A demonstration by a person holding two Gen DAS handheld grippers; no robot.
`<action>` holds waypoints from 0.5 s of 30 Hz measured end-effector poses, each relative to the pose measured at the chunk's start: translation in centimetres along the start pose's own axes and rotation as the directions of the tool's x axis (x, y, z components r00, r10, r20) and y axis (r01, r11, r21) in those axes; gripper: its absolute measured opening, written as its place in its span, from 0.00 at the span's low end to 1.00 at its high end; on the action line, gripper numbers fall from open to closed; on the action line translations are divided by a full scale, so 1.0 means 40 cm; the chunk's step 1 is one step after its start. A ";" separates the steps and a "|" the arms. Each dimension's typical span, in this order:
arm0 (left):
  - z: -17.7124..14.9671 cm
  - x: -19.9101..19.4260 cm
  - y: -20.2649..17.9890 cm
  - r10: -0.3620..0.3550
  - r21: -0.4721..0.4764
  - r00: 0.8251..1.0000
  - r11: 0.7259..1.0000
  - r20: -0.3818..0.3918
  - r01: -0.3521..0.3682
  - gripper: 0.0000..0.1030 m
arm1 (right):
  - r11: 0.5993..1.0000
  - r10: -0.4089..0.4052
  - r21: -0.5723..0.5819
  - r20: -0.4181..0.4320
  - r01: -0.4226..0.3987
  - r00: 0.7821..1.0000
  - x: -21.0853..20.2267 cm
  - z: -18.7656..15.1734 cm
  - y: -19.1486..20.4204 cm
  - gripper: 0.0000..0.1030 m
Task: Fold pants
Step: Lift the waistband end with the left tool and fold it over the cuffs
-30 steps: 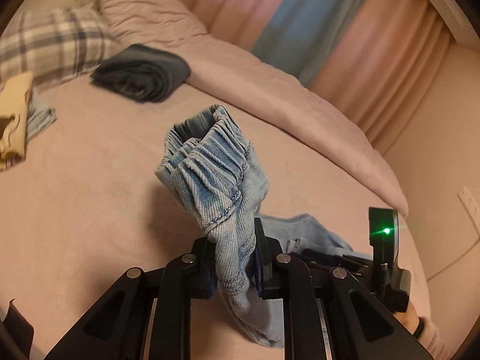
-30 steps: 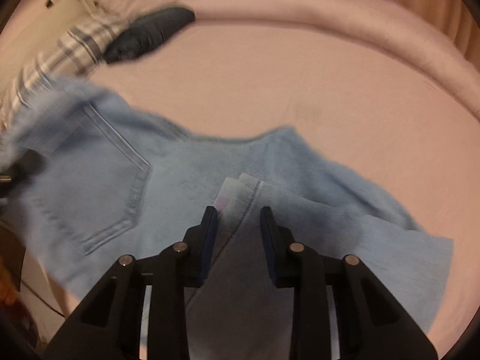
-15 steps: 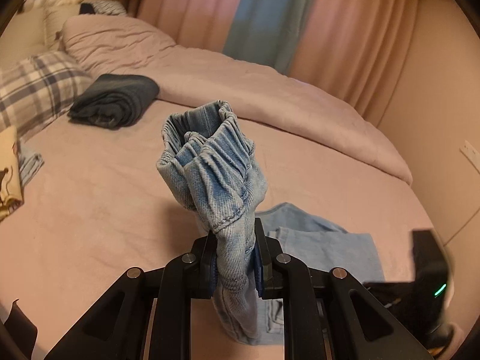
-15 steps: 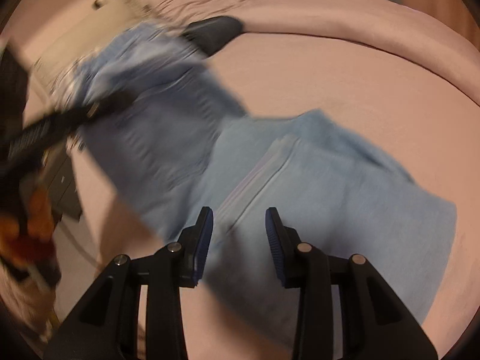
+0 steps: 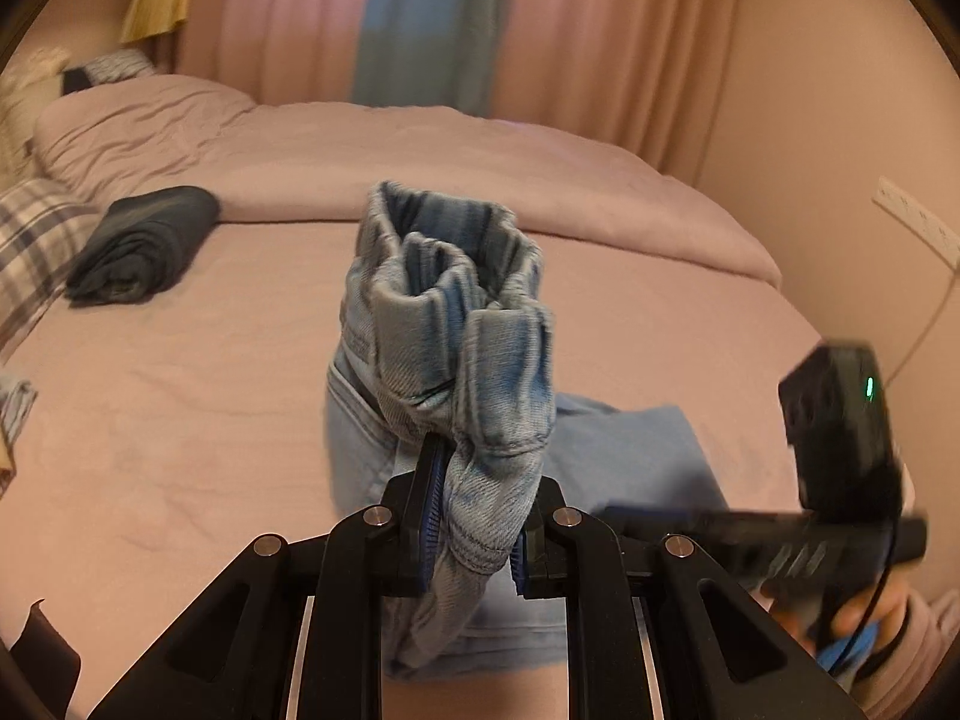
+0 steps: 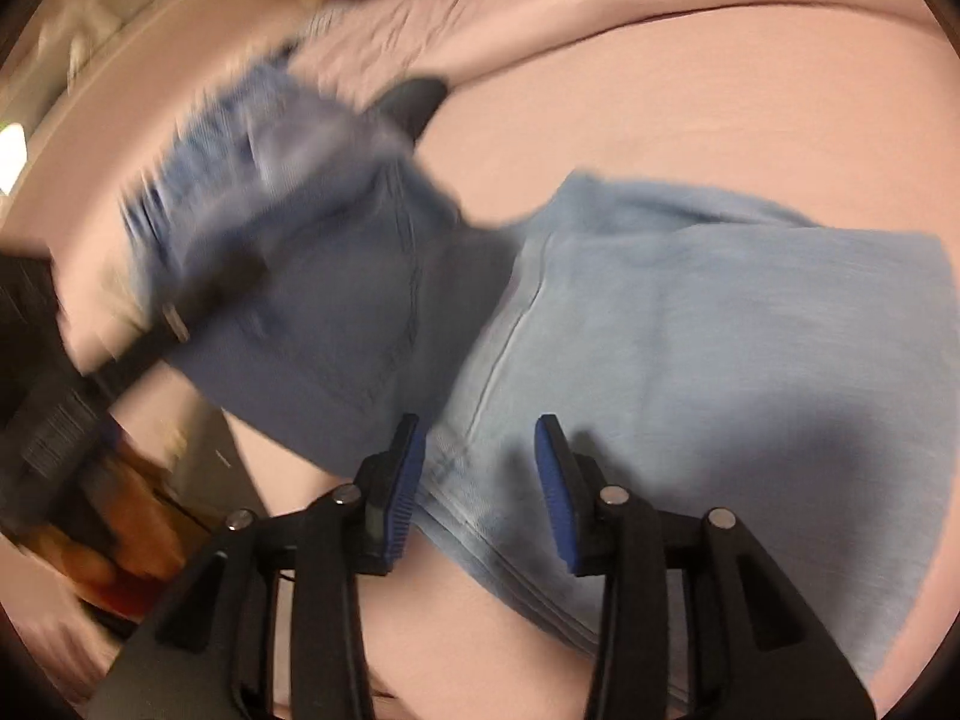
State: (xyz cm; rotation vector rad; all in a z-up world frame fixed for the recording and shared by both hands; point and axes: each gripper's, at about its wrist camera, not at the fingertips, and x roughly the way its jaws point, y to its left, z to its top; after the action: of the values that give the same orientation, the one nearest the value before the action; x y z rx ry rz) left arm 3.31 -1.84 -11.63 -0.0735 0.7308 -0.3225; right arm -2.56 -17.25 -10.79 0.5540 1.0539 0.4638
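Pink bedding covers the bed (image 5: 180, 420) where the pale denim pants (image 6: 690, 330) lie, their legs spread flat on the near right part of the mattress while the gathered waistband (image 5: 450, 312) is lifted clear of it. From the pants outward: the left tongs (image 5: 474, 516) are clamped on the bunched waistband, which stands up above the fingers, and the right tongs (image 6: 480, 480) hover with jaws apart just above the leg seam, gripping nothing. The step in hand looks like carrying the waist end over onto the legs to make a fold. To do it well, the left tongs should probably travel low and level so the cloth lays down without ballooning, while the right tongs press or pinch the legs near the intended crease so the lower layer does not drag. Edges should be lined up before release. Farther off, a rolled dark garment (image 5: 141, 243) sits at the far left beside a plaid pillow (image 5: 30, 234), well apart from the work; curtains (image 5: 420, 18) hang behind.
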 end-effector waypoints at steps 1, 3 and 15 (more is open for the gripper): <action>-0.001 0.008 -0.012 -0.006 0.011 1.000 1.000 -0.007 0.006 0.15 | 0.998 0.042 0.052 0.026 -0.043 0.999 -0.021 0.003 -0.023 0.44; -0.006 0.021 -0.037 -0.016 0.037 1.000 0.999 -0.023 0.017 0.15 | 0.980 0.124 0.151 0.069 -0.133 0.990 -0.043 0.005 -0.062 0.47; -0.068 0.090 -0.139 -0.066 0.225 0.982 0.969 -0.179 0.106 0.35 | 0.730 0.407 0.508 0.214 -0.457 0.888 -0.079 -0.059 -0.143 0.68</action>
State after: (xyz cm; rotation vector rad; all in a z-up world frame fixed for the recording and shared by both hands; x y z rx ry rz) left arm 2.54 -8.11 -15.01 0.1475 0.8562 -0.5003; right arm -5.50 -23.08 -13.14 1.3498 0.9636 0.5383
